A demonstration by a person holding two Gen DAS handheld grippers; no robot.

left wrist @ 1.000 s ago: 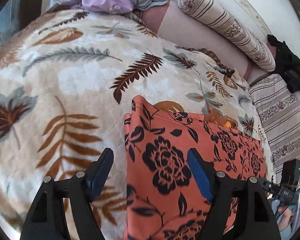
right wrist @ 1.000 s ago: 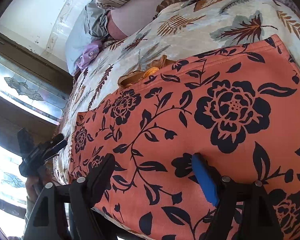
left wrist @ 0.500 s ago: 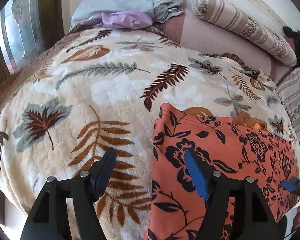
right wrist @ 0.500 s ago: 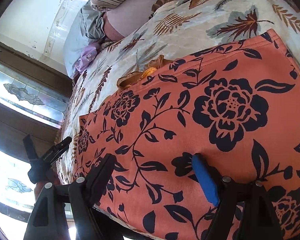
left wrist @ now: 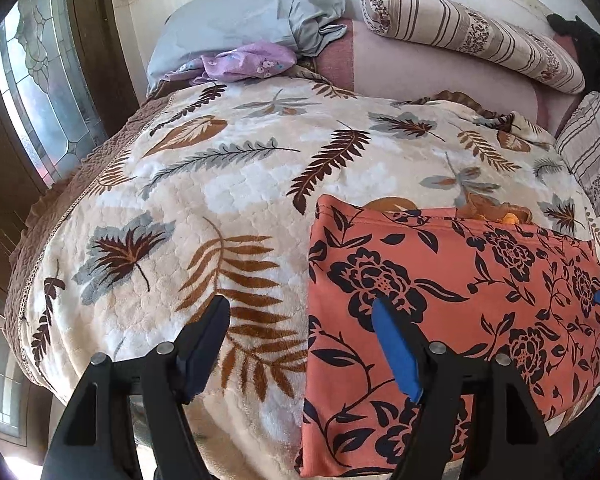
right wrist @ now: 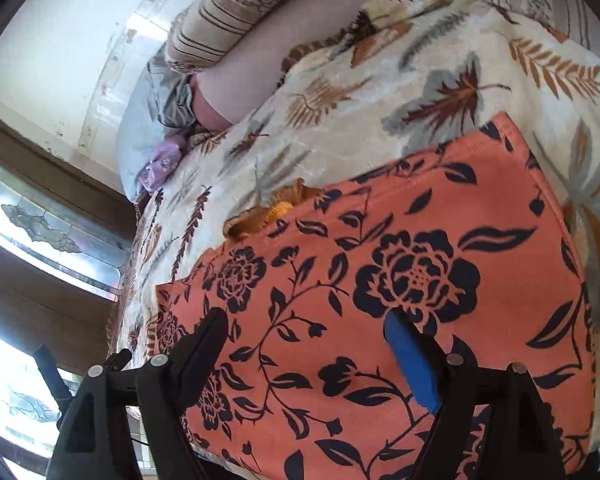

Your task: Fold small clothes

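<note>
The orange floral garment [left wrist: 440,304] lies flat on the leaf-print blanket [left wrist: 204,200], at the near right of the bed. My left gripper [left wrist: 300,344] hangs above the garment's left edge: right finger over the cloth, left finger over bare blanket. Its jaws are opening, wide apart, and grasp nothing. My right gripper [right wrist: 304,356] hangs over the garment's near portion [right wrist: 380,280], jaws spread wide, released, pinching no cloth. An orange-yellow item [right wrist: 268,212] shows at the garment's far edge.
</note>
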